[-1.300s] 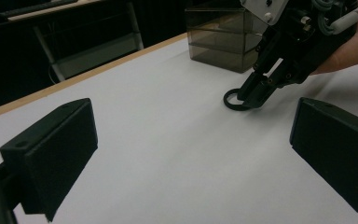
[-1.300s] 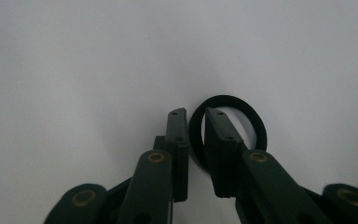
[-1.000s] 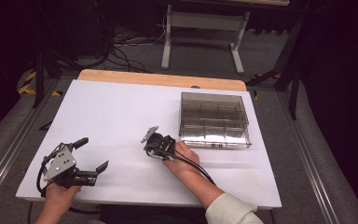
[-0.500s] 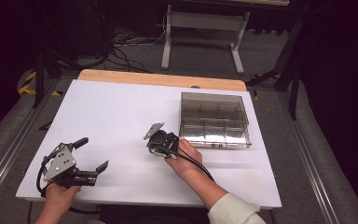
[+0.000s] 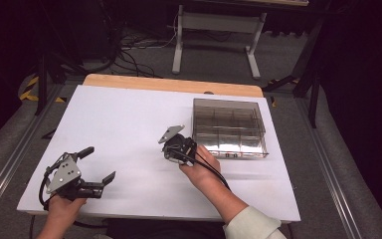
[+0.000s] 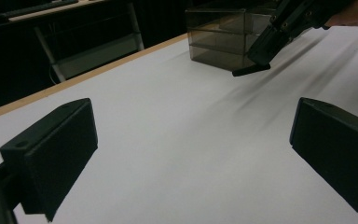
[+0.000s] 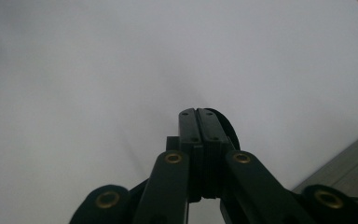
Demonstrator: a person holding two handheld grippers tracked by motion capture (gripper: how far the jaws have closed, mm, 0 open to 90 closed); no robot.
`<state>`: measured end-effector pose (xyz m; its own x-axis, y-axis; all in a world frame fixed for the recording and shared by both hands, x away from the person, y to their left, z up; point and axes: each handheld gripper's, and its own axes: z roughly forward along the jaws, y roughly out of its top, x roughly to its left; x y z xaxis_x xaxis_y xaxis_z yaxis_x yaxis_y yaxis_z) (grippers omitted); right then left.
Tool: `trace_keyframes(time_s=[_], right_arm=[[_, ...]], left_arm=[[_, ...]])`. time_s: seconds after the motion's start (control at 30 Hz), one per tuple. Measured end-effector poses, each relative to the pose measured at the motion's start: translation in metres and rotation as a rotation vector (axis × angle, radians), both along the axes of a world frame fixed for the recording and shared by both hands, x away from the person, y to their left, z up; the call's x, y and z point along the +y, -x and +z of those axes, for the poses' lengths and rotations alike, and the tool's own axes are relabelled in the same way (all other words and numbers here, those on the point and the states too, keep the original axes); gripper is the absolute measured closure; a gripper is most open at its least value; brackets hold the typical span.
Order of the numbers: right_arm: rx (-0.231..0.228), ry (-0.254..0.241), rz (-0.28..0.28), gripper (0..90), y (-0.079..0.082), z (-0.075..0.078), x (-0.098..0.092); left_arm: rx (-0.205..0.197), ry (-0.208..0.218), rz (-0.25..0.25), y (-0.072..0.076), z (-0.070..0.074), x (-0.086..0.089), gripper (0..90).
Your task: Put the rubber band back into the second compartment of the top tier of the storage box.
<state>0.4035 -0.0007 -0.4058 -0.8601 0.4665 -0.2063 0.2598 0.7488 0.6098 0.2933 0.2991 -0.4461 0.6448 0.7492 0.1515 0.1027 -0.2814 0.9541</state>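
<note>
The right gripper [image 5: 175,141] has edged a little forward toward the box since a second ago; the left gripper [image 5: 95,164] has stayed put. Nearest, the left one sits at the table's [image 5: 129,119] front corner, jaws wide apart. Mid-table, the right one's jaws are pressed together on nothing. Beyond, right, stands the clear divided box [image 5: 229,127].

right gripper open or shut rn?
Shut. In the right gripper view the right gripper's two jaws press flat together with nothing visible between them, above the white table.

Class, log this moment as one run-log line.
left gripper: open, empty, near table edge | right gripper: shut, beside clear box | table
</note>
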Motion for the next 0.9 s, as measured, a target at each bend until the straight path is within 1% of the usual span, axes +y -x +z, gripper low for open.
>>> trace_keyframes(time_s=[0.2, 0.33, 0.53, 0.57, 0.9], right_arm=[[-0.010, -0.023, 0.006, 90.0, 0.002, 0.007, -0.005], [-0.007, -0.040, 0.009, 90.0, 0.004, 0.011, -0.008], [-0.018, -0.055, 0.011, 90.0, 0.005, 0.018, -0.012], [-0.016, -0.064, 0.010, 90.0, 0.006, 0.019, -0.013], [-0.027, -0.085, 0.014, 90.0, 0.008, 0.028, -0.021]], left_arm=[[0.001, 0.000, 0.000, 0.000, 0.000, 0.000, 1.6], [0.000, -0.001, 0.000, 0.000, 0.000, 0.000, 1.6], [0.000, 0.001, 0.001, 0.000, 0.000, 0.000, 1.6], [0.001, 0.001, 0.000, 0.000, 0.000, 0.000, 1.6], [-0.001, -0.001, 0.002, 0.000, 0.000, 0.000, 1.6]])
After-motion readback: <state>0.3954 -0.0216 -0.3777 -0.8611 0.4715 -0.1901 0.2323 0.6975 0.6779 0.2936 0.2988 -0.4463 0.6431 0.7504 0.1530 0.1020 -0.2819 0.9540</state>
